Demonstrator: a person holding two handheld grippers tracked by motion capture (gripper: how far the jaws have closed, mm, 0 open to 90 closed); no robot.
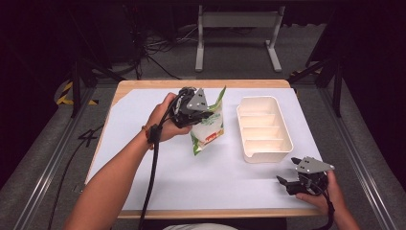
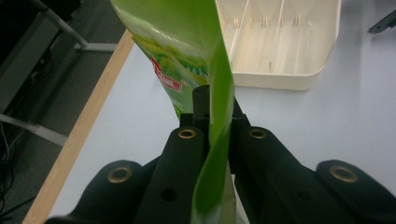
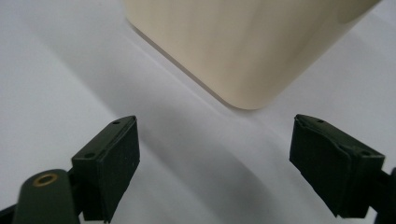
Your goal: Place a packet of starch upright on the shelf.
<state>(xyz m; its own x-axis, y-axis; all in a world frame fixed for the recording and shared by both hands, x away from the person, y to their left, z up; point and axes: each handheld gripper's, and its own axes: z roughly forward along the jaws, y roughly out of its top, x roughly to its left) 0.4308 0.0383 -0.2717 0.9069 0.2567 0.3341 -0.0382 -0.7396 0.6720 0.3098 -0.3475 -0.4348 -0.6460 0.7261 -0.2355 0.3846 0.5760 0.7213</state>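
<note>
Above white table, left hand-held gripper (image 2: 217, 121) pinching glossy green pouch (image 2: 187, 51), right hand-held gripper (image 3: 215, 163) wide open, empty, nr cream plastic tray (image 1: 287, 139).

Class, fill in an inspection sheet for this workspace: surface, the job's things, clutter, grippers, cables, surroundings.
Surface: wooden table covered by a white sheet.
Job's things: green snack bag held up off the sheet; cream divided tray to its right, compartments empty.
Clutter: nothing seen.
Grippers: left gripper shut on the bag's edge; right gripper open, low over the sheet near the tray's corner, holding nothing.
Cables: a black cable trails from the left gripper; loose cables on the floor behind the table.
Surroundings: dark room, grey floor, metal stand beyond the table.
</note>
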